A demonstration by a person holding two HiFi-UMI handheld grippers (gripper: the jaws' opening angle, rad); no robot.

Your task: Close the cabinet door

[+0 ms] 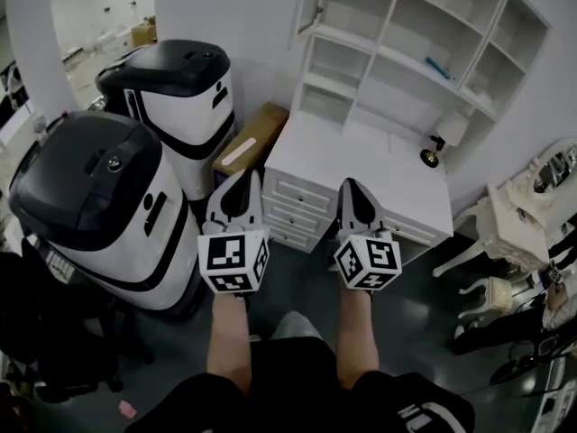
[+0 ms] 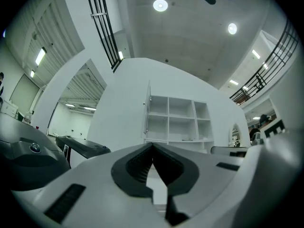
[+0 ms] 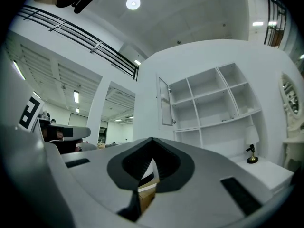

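A white shelf cabinet [image 1: 424, 39] stands against the wall above a white desk with drawers [image 1: 361, 174]. Its narrow door [image 1: 311, 3] hangs open at the cabinet's left edge; the same door [image 2: 147, 110] is edge-on in the left gripper view, and the door [image 3: 165, 101] is glazed in the right gripper view. My left gripper [image 1: 243, 179] and right gripper [image 1: 351, 186] are held side by side short of the desk front, pointing at it. Both are shut and hold nothing: the left gripper [image 2: 152, 145] and right gripper [image 3: 153, 139] show tips that meet.
Two large white-and-black machines [image 1: 90, 206] [image 1: 180, 97] stand at the left. A cardboard box [image 1: 251, 138] leans between them and the desk. A small lamp [image 1: 433, 156] sits on the desk top. A white ornate chair [image 1: 514, 233] stands at the right.
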